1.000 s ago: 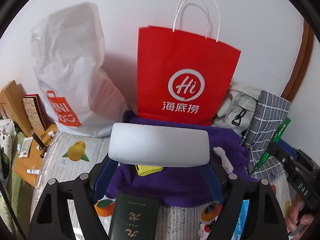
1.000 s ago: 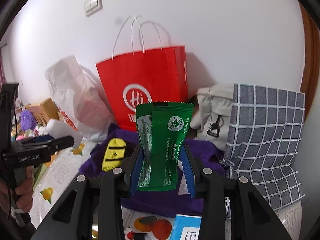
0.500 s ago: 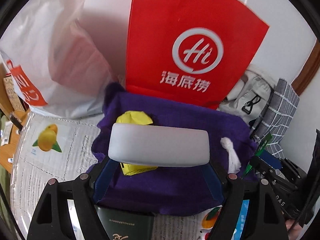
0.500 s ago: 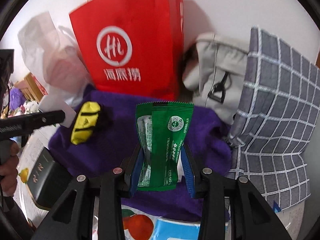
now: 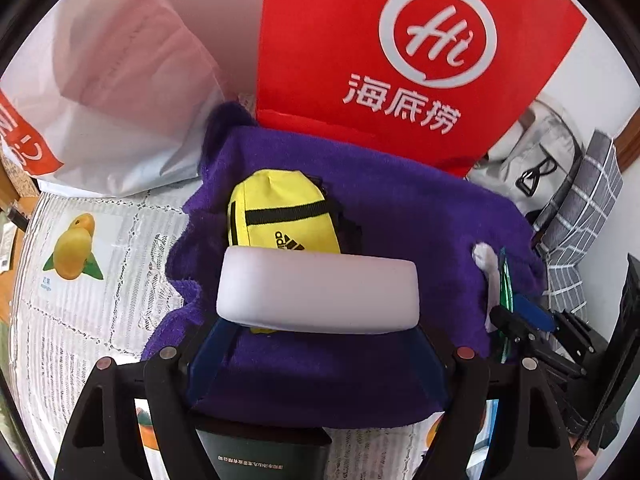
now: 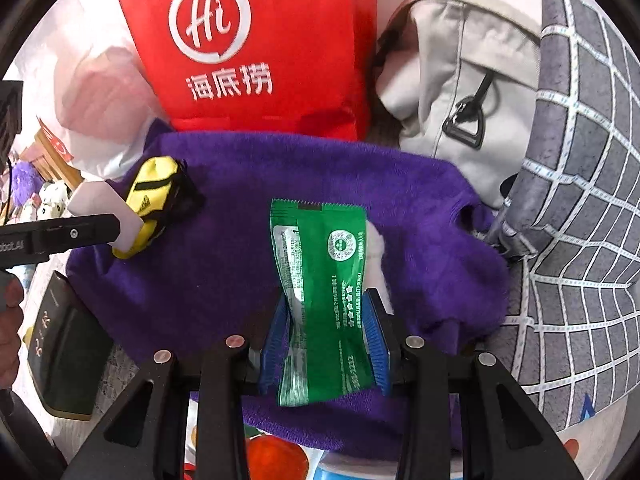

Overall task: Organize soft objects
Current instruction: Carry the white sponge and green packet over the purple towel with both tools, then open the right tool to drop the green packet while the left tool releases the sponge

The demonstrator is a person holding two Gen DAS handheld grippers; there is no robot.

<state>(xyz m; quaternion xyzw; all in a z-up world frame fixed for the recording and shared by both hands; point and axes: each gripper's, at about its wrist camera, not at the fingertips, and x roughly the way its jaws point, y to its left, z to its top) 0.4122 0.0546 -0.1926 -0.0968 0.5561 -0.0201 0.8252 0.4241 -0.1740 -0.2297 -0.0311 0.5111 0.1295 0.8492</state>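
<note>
Between the right hand-held gripper (image 6: 325, 338) pads, green sachet (image 6: 320, 300), above purple towel (image 6: 208, 280).

One purple towel (image 5: 400, 216) lies spread out, with one yellow pouch (image 5: 280, 216) on it. One white foam block (image 5: 316, 292) and one green sachet (image 6: 324, 296) are each held in a gripper. Behind stand one red paper bag (image 5: 360, 60), one white plastic bag (image 5: 120, 92), one grey canvas bag (image 6: 452, 80) and one checked grey bag (image 6: 580, 200). One dark green booklet (image 6: 64, 364) lies nearby.
</note>
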